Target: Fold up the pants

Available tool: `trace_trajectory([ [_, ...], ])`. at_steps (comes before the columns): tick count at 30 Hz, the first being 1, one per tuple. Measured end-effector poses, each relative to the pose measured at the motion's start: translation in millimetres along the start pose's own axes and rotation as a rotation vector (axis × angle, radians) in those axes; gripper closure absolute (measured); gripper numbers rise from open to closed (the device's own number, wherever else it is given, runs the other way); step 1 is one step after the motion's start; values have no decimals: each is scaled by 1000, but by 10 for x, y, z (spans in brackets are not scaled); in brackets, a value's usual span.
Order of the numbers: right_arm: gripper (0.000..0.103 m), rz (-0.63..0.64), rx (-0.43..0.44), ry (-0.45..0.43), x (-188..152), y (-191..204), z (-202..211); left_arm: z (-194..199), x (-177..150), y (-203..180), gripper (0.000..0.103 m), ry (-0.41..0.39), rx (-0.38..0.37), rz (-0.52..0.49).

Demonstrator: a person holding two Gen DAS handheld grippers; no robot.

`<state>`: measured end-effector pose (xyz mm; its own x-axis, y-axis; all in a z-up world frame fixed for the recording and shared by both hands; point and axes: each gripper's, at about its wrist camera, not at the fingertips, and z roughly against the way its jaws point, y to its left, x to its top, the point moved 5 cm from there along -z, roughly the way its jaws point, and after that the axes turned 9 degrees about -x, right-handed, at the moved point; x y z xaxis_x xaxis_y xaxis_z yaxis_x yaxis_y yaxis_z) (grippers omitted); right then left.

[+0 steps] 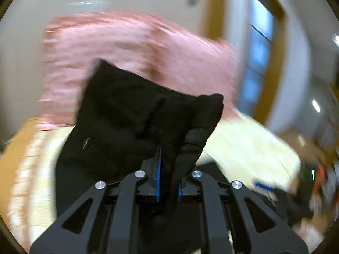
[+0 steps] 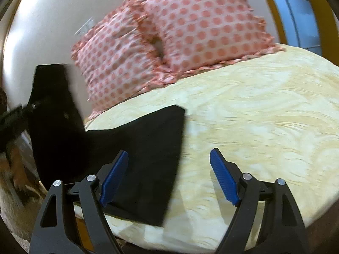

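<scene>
The black pants lie partly on the yellow bed, with one end lifted up at the left. In the left wrist view my left gripper is shut on a bunched edge of the pants and holds it up in the air; the view is blurred by motion. My right gripper is open and empty, hovering just above the bed over the flat part of the pants. Its left pad is over the cloth, its right pad over the bare bedcover.
Two pink polka-dot pillows lean against the pale wall at the head of the bed. A window with a wooden frame is at the right. The bed's edge and floor show at the lower left.
</scene>
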<state>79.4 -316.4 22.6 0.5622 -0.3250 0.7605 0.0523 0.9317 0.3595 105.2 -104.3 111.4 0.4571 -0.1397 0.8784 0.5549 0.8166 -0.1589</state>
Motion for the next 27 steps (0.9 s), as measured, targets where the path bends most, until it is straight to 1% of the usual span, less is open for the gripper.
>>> trace_trajectory([
  [2, 22, -21, -23, -1, -34, -123, 32, -315, -300, -348, 93, 102, -71, -69],
  [3, 22, -30, -32, 2, -53, -177, 41, -480, -510, -474, 93, 177, -107, -77],
  [4, 22, -40, -44, 7, -68, -239, 42, -606, -704, -538, 93, 241, -145, -62],
  [5, 22, -45, -52, 9, -84, -278, 46, -654, -797, -559, 93, 260, -151, -58],
  [6, 22, -51, -59, 11, -90, -319, 46, -656, -880, -581, 93, 257, -134, -79],
  [8, 22, -62, -70, 14, -92, -385, 39, -603, -824, -562, 93, 233, -129, -74],
  [9, 22, -67, -74, 15, -89, -409, 32, -549, -720, -513, 93, 208, -137, -36],
  [11, 22, -82, -74, 17, -81, -441, 14, -416, -507, -451, 94, 130, -147, 22],
  [12, 21, -87, -73, 14, -78, -445, 13, -336, -406, -486, 94, 82, -146, 19],
  [13, 21, -88, -76, 9, -80, -446, 13, -299, -394, -546, 94, 65, -138, -14],
  [14, 21, -87, -80, 6, -85, -448, 14, -316, -404, -604, 93, 70, -132, -48],
  [15, 21, -88, -85, 4, -89, -449, 15, -392, -514, -711, 93, 107, -129, -98],
  [16, 21, -89, -92, 4, -88, -454, 10, -459, -633, -768, 93, 148, -133, -121],
  [17, 21, -90, -98, 3, -86, -458, 8, -559, -760, -797, 93, 197, -139, -128],
  [18, 21, -92, -103, 1, -87, -461, 14, -652, -932, -774, 91, 254, -158, -105],
  [19, 21, -96, -113, -3, -83, -470, 29, -699, -984, -751, 91, 266, -173, -79],
  [21, 21, -94, -127, -12, -69, -478, 52, -644, -966, -725, 89, 226, -183, -63],
  [23, 21, -84, -161, -28, -38, -488, 85, -517, -891, -657, 81, 190, -223, -19],
  [25, 21, -87, -186, -50, -2, -492, 128, -325, -843, -560, 65, 145, -287, 34],
  [26, 21, -91, -212, -73, 28, -487, 169, -259, -823, -520, 47, 121, -296, 53],
  [27, 21, -89, -252, -110, 59, -464, 231, -119, -769, -387, 21, 59, -282, 91],
])
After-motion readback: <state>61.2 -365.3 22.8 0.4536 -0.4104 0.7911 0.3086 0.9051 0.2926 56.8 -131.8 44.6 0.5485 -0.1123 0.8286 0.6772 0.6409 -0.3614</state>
